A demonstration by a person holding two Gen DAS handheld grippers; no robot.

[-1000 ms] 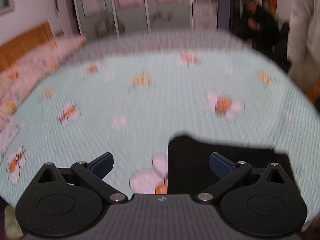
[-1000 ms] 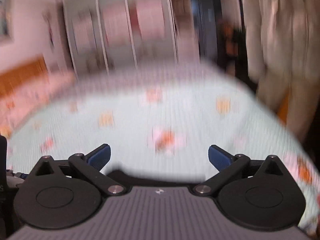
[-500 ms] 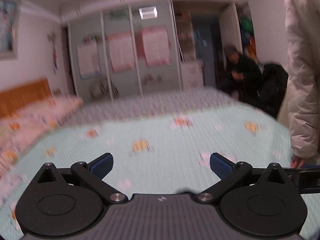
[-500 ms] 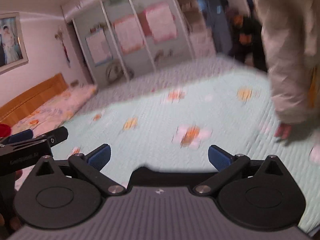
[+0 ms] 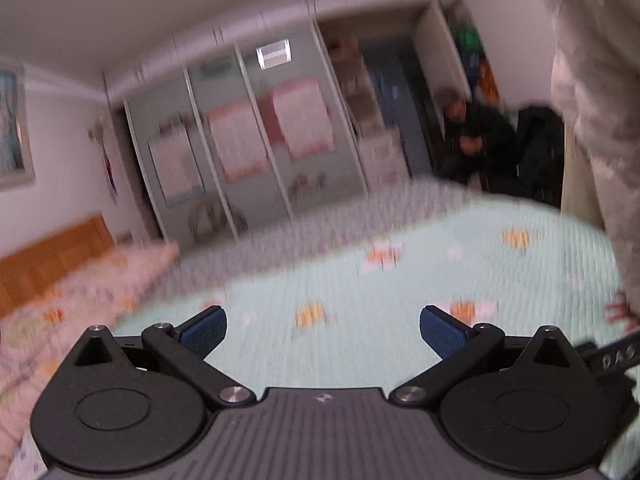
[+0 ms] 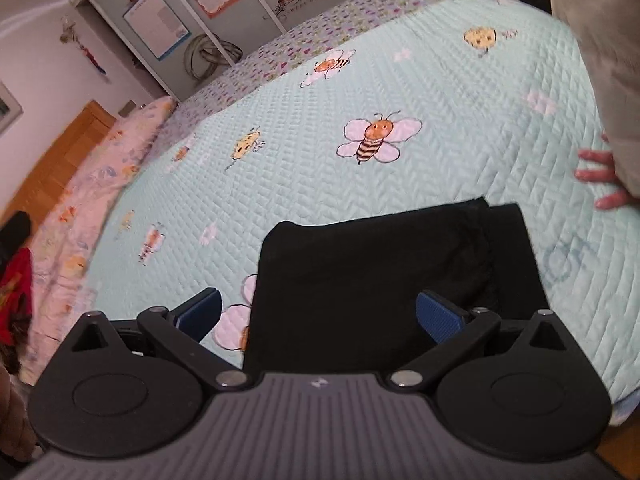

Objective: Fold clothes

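In the left wrist view the left gripper [image 5: 322, 326] is spread wide and holds nothing; it looks over the bed cover [image 5: 400, 280], no garment in frame, so a blind reach could miss.

In the right wrist view the right gripper [image 6: 318, 312] is also wide and empty. The black garment [image 6: 372, 280] lies folded at lower centre; a careless pinch could catch the cover or undo the fold.

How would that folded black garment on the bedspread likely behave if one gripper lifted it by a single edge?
The black garment lies flat in soft, layered folds, so it is probably floppy and would droop and unfold if lifted by one edge. It looks thin, so likely light. Pushed, it might bunch rather than slide, since the quilted bedspread looks textured. The right gripper is open with nothing between its fingers.
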